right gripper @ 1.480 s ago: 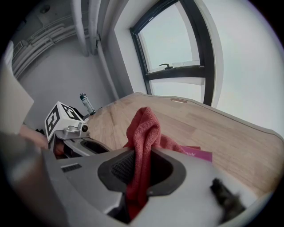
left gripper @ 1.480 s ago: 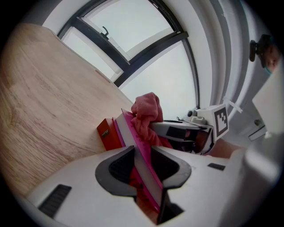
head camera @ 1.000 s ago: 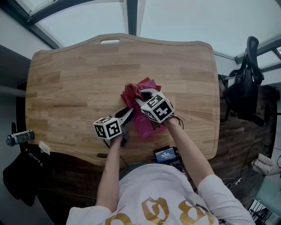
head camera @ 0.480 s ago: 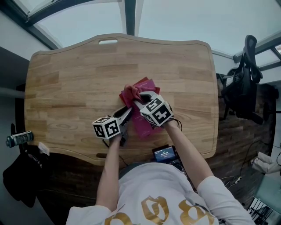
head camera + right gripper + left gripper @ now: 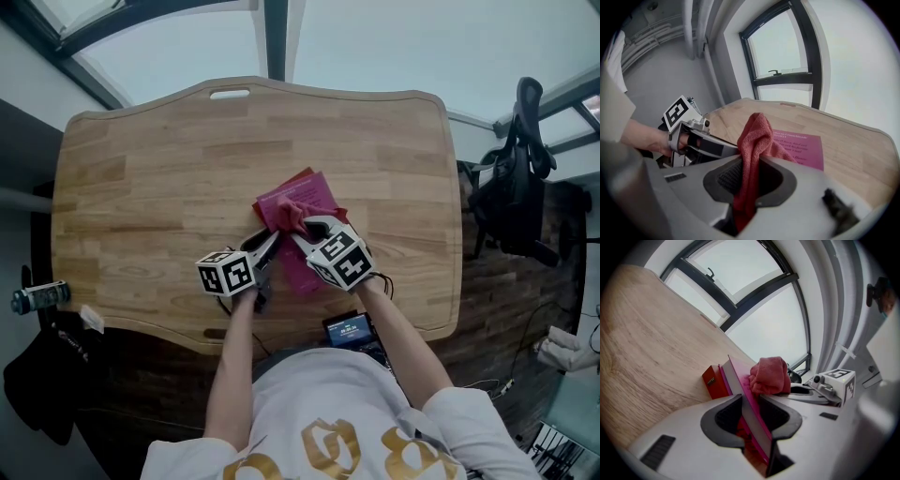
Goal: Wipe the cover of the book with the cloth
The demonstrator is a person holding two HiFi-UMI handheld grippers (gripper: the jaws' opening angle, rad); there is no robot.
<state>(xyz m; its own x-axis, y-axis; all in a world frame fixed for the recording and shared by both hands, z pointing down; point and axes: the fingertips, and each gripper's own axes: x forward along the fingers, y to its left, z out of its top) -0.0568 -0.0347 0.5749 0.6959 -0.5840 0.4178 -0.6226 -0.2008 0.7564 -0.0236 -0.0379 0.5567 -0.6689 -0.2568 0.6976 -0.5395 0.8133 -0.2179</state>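
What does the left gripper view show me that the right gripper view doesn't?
Only the left gripper view: the left gripper shut on the near edge of the book, with its pale page block showing side-on.

Only the right gripper view: the right gripper shut on the cloth, the print on the pink cover, and the hand holding the left gripper.

Both: the cloth bunched on the book's cover, the wooden table and the window beyond.
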